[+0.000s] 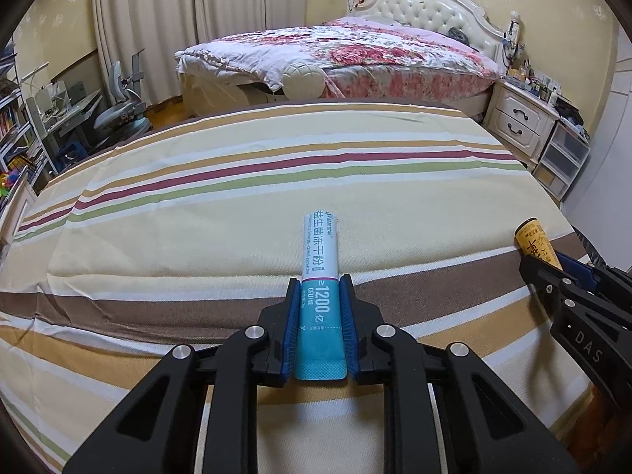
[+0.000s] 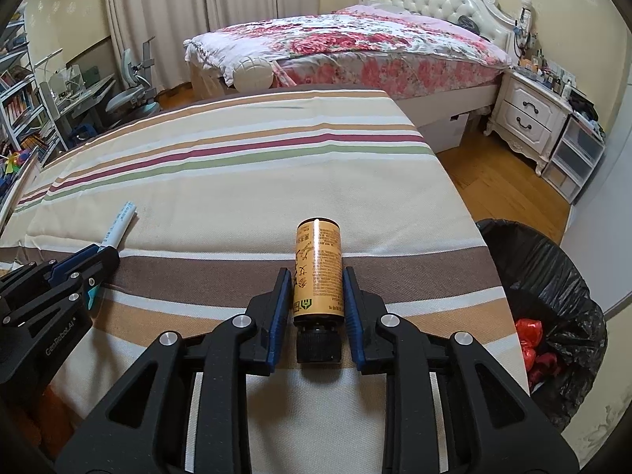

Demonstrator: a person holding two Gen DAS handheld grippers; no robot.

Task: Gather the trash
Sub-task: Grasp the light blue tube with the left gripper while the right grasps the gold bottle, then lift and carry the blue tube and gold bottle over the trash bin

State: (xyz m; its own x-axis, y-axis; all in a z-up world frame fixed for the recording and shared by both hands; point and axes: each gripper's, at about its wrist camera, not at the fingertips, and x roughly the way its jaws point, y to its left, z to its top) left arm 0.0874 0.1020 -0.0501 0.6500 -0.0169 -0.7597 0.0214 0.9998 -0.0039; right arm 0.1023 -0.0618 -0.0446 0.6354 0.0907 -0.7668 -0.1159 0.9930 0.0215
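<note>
Left wrist view showed the left gripper [image 1: 319, 290] clamped on a sachet [image 1: 319, 276] pointing lengthwise forward above the striped cloth [image 1: 197, 213], the right gripper [image 2: 315, 280] clamping a base-forward bottle [image 2: 317, 272], bin [image 2: 553, 276] rightward.

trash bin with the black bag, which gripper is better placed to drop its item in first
Right. The right gripper holding the yellow bottle is next to the bin; the left gripper with its sachet is farther.
</note>
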